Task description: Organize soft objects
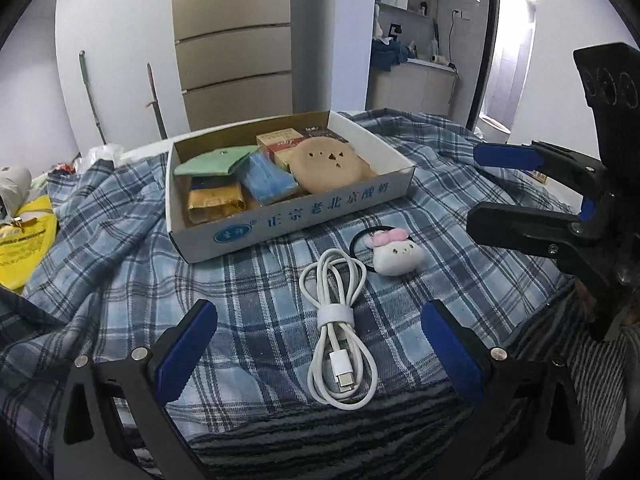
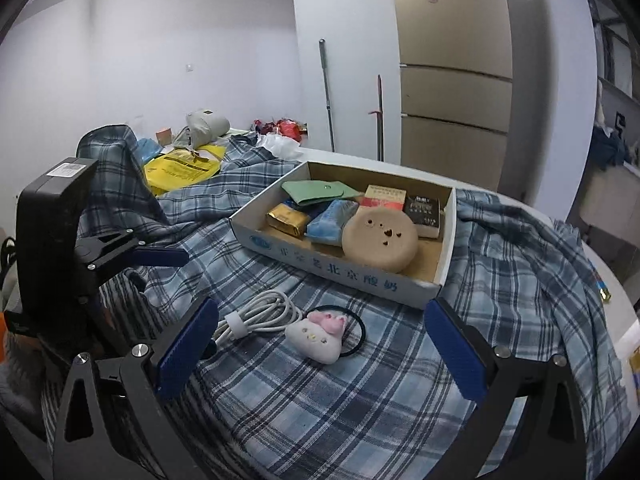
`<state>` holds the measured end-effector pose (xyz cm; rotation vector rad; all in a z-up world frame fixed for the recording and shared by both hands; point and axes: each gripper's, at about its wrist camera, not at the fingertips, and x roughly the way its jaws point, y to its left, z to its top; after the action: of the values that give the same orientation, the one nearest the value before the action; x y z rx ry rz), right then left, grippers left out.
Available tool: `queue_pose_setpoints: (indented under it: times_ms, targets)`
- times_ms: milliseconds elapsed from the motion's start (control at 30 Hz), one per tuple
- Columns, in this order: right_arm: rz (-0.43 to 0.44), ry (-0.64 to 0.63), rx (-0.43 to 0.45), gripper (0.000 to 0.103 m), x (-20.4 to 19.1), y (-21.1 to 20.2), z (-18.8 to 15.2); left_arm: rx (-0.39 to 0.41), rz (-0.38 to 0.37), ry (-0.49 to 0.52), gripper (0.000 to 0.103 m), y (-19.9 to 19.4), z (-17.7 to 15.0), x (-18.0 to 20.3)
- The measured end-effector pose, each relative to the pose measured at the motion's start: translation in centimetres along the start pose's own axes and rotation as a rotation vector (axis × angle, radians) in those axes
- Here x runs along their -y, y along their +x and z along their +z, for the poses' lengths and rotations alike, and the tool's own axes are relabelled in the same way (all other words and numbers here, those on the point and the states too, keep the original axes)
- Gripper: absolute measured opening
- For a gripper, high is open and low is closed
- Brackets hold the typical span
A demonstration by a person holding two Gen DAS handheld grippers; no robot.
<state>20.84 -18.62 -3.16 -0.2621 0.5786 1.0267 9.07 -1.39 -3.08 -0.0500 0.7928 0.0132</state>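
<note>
Your plush (image 2: 316, 338), white with a pink bow, lies on the plaid blanket (image 2: 320, 412) just in front of the box (image 2: 340, 276), on top of its black hair loop (image 2: 358, 340). Just beside it on the left lies the coiled white cable (image 1: 340, 320), bound by a white strap, its plug end nearest your left gripper (image 1: 320, 356). The box sits on the blanket beyond both, holding a tan round cushion (image 2: 380, 240) against its front wall, a blue pack (image 2: 332, 222), a gold packet (image 2: 288, 220), a green pouch (image 2: 316, 192) and small cartons (image 2: 424, 210) towards the back. Your left gripper hangs over the cable with its jaws spread wide and nothing between them. Your right gripper (image 2: 322, 352) is likewise wide open and empty, with the plush between its fingers in its own view. A yellow bag (image 2: 182, 166) lies at the blanket's far left edge.
</note>
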Motion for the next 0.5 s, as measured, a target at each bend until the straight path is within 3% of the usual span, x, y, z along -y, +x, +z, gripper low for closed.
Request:
queue_pose_setpoints:
  times_ms: [33, 200, 500]
  targets:
    - [0.0, -0.006, 0.002, 0.103, 0.0, 0.1, -0.1, -0.004, -0.015, -0.008, 0.094, 0.1, -0.1, -0.2]
    - [0.006, 0.057, 0.001, 0.103, 0.9, 0.9, -1.2, -0.056, -0.076, -0.072, 0.081, 1.0, -0.1, -1.4]
    - [0.017, 0.124, 0.005, 0.103, 2.2, 0.8, -1.6, -0.098, -0.129, -0.049, 0.078, 1.8, -0.2, -0.8]
